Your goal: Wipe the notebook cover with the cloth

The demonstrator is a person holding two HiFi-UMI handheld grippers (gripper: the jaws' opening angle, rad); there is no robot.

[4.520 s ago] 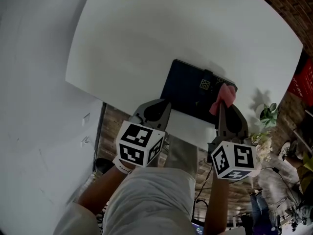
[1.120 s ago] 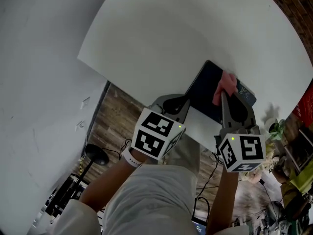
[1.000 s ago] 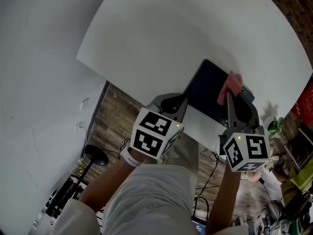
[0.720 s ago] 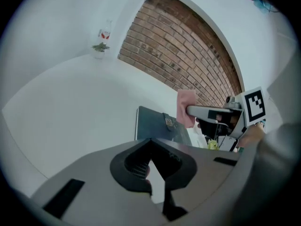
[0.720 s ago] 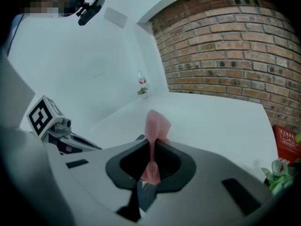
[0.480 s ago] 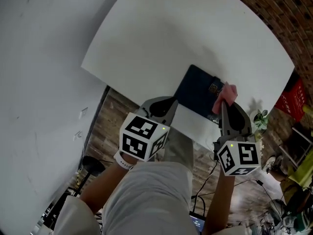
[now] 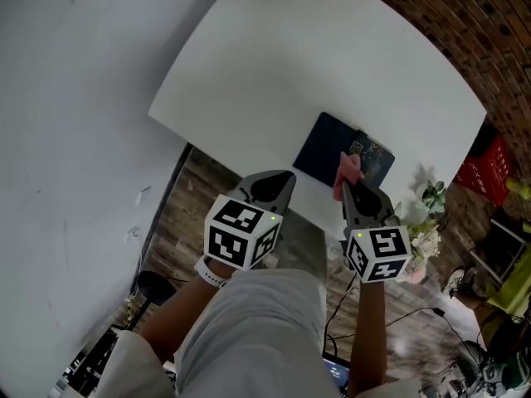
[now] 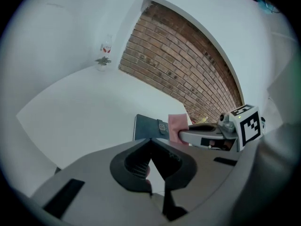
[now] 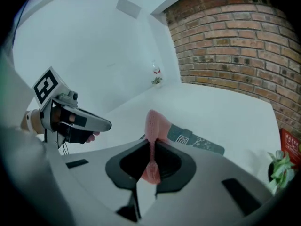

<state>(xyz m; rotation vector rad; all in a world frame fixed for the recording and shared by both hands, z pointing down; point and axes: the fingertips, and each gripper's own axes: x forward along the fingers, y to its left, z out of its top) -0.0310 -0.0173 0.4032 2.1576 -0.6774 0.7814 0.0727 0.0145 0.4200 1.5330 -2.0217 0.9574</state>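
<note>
Pink cloth (image 7: 348, 168) over closed dark notebook (image 7: 322, 148)

Bright, even light, soft shadows on the table (image 7: 332, 65); strong fisheye bending and dark corners.

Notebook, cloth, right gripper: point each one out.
notebook (image 7: 325, 149), head view, bare left half of the cover.
cloth (image 9: 155, 121), right gripper view, fold above the jaws.
right gripper (image 7: 346, 187), head view, between its fingertips.
</note>
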